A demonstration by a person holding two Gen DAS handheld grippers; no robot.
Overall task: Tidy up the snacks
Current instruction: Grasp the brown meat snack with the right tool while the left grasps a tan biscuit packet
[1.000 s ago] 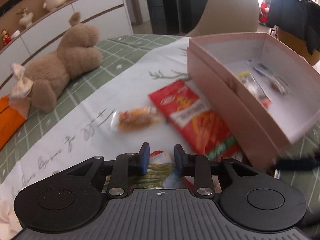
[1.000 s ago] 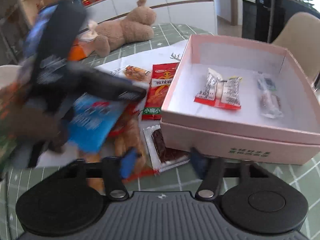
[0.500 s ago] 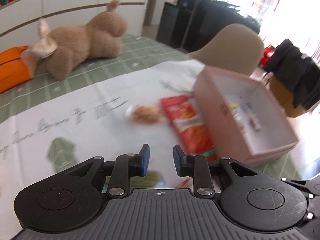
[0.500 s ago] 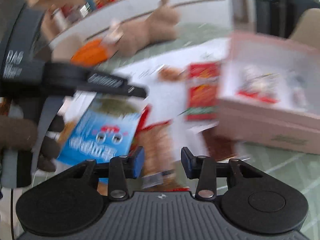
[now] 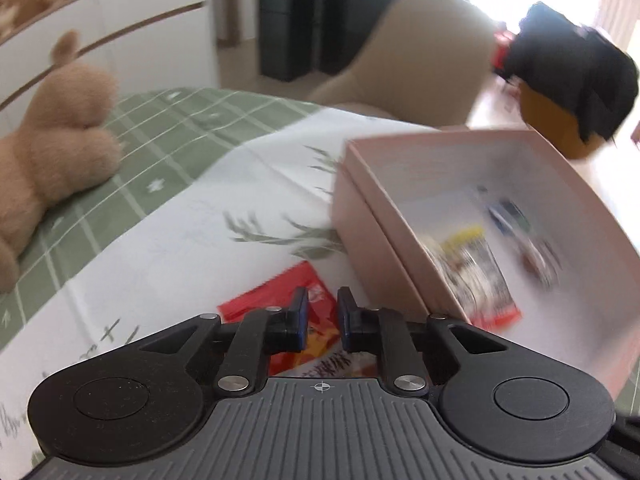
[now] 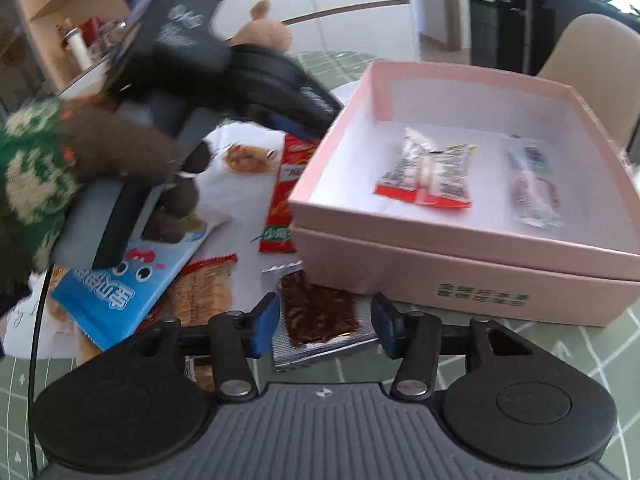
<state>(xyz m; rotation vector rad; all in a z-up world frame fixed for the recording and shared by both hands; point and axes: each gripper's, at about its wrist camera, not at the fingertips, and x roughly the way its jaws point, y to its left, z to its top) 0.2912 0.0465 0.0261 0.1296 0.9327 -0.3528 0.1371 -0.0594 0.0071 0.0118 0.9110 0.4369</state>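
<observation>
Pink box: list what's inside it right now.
Inside the pink box lie two snacks: a clear packet with a red bottom edge and a longer clear packet beside it. The near wall hides the floor just behind it.

Both cams ride low behind their own fingers, tilted down at the table. Left wrist view sits close, pink box (image 5: 400, 216) at 2 o'clock. Right wrist view is further back; same box (image 6: 460, 280), red packet (image 6: 280, 196) shared.
</observation>
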